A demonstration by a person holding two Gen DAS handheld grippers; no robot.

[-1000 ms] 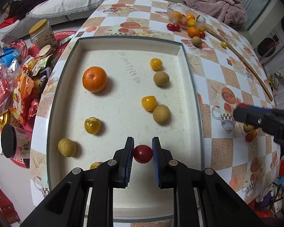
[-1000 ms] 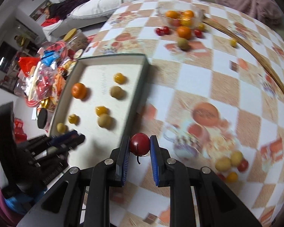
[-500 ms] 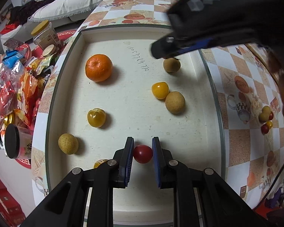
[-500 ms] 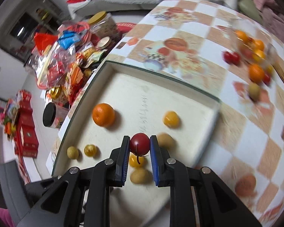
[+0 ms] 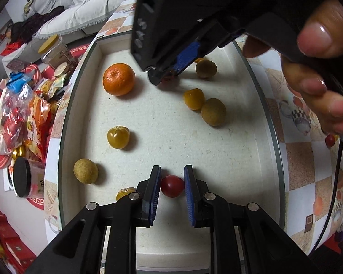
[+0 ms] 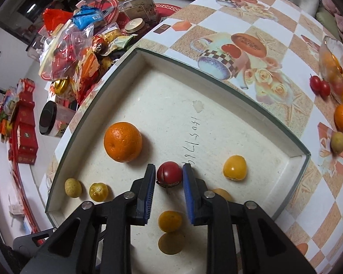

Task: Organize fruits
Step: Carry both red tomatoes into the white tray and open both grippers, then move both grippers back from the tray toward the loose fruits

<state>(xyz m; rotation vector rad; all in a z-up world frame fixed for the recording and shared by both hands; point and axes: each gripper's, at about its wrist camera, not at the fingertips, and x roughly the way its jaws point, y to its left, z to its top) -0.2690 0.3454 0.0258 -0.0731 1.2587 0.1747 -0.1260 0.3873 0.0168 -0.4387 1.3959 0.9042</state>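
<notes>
Swinging in over the tray (image 5: 272, 123), the right gripper (image 6: 169, 177) now pinches its red tomato (image 6: 169, 174) beside the orange (image 6: 122, 142). Left gripper (image 5: 172, 183) likewise clamps a tomato (image 5: 172, 186) above the tray floor. Both seem light, soft, bruisable; grip their middles gently.

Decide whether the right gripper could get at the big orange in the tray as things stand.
Probably not yet: the right gripper is shut on a red tomato. The orange lies close, uncovered, to its left.

We see checked table (image 6: 228, 16) carrying white tray (image 6: 217, 77); loose tomatoes (image 6: 319, 86), orange (image 6: 342, 117), glass bowl (image 6: 331, 52) directly on cloth.
</notes>
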